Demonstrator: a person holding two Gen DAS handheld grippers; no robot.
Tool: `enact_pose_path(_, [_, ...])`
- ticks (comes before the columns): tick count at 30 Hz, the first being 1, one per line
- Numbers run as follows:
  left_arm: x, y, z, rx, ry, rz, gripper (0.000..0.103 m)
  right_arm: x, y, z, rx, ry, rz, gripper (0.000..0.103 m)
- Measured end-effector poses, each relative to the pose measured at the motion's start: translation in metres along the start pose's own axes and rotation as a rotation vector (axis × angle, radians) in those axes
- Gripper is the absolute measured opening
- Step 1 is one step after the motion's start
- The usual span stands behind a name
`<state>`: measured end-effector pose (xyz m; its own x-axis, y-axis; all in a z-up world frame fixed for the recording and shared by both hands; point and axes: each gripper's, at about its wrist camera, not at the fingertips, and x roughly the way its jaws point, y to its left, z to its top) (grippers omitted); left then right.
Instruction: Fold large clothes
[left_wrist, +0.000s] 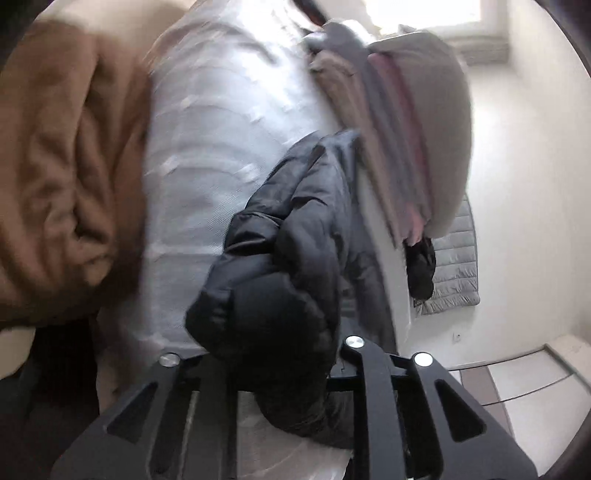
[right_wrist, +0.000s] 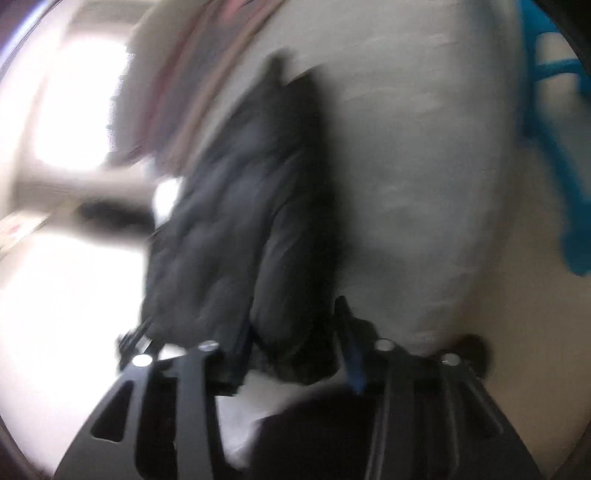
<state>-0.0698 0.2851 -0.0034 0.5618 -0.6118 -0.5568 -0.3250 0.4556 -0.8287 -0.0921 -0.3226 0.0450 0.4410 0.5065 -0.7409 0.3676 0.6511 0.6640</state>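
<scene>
Between the left gripper (left_wrist: 264, 363) jaws, pinched, bunches the black puffer jacket (left_wrist: 295, 236); its length runs away over the white mattress (left_wrist: 207, 147). Right gripper (right_wrist: 291, 354) clamps another fold; folded clothes (left_wrist: 406, 129) lie beyond.

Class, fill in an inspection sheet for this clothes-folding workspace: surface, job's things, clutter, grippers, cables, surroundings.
Surface: white textured cover, mostly bare.
Job's things: black puffer jacket, bunched up.
Clutter: brown garment; stack of folded clothes; grey quilted piece on the floor.
Grippers: left gripper shut on the jacket; right gripper closed around jacket fabric, view blurred.
Cables: nothing seen.
Surroundings: bright window, blue frame.
</scene>
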Motion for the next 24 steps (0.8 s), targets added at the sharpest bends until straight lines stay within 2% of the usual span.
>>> enact_pose_path(1, [0.002, 0.007, -0.001, -0.023, 0.010, -0.011, 0.023, -0.016, 0.005, 0.002, -0.014, -0.083, -0.068, 0.045])
enact_pose_path(2, [0.002, 0.012, -0.002, -0.034, 0.004, -0.031, 0.025, -0.025, 0.013, 0.003, -0.037, -0.126, -0.096, 0.045])
enact_pose_path(3, [0.002, 0.014, -0.002, -0.032, -0.003, -0.034, 0.029, -0.037, 0.037, 0.004, -0.116, -0.192, -0.114, 0.045])
enact_pose_path(5, [0.006, 0.013, -0.004, -0.033, -0.010, -0.039, 0.041, -0.036, 0.102, 0.006, -0.304, -0.228, -0.097, 0.051])
enact_pose_path(6, [0.005, 0.012, -0.007, -0.037, -0.013, -0.037, 0.049, -0.028, 0.130, 0.006, -0.380, -0.227, -0.112, 0.058])
enact_pose_path(7, [0.010, 0.006, -0.011, -0.039, -0.015, -0.029, 0.052, -0.015, 0.157, 0.008, -0.454, -0.215, -0.130, 0.059])
enact_pose_path(8, [0.014, 0.002, -0.011, -0.039, -0.020, -0.029, 0.053, 0.009, 0.193, 0.012, -0.549, -0.180, -0.149, 0.059])
enact_pose_path(12, [0.027, -0.004, -0.009, -0.053, -0.039, -0.004, 0.056, 0.099, 0.256, 0.030, -0.698, -0.055, -0.233, 0.059])
enact_pose_path(14, [0.033, -0.001, -0.009, -0.078, -0.036, -0.008, 0.056, 0.149, 0.265, 0.049, -0.724, 0.003, -0.317, 0.059])
enact_pose_path(15, [0.034, 0.000, -0.007, -0.075, -0.035, -0.007, 0.053, 0.164, 0.257, 0.051, -0.724, 0.028, -0.350, 0.059])
enact_pose_path(16, [0.034, -0.001, -0.008, -0.066, -0.038, -0.007, 0.045, 0.181, 0.251, 0.056, -0.719, 0.052, -0.380, 0.060])
enact_pose_path(18, [0.036, -0.004, -0.005, -0.045, -0.036, -0.018, 0.035, 0.199, 0.237, 0.061, -0.712, 0.081, -0.386, 0.063])
enact_pose_path(21, [0.036, -0.009, -0.004, -0.022, -0.038, -0.017, 0.026, 0.197, 0.239, 0.067, -0.678, 0.091, -0.385, 0.063])
enact_pose_path(24, [0.033, -0.009, -0.005, -0.014, -0.034, -0.016, 0.026, 0.161, 0.256, 0.039, -0.709, 0.021, -0.310, 0.064])
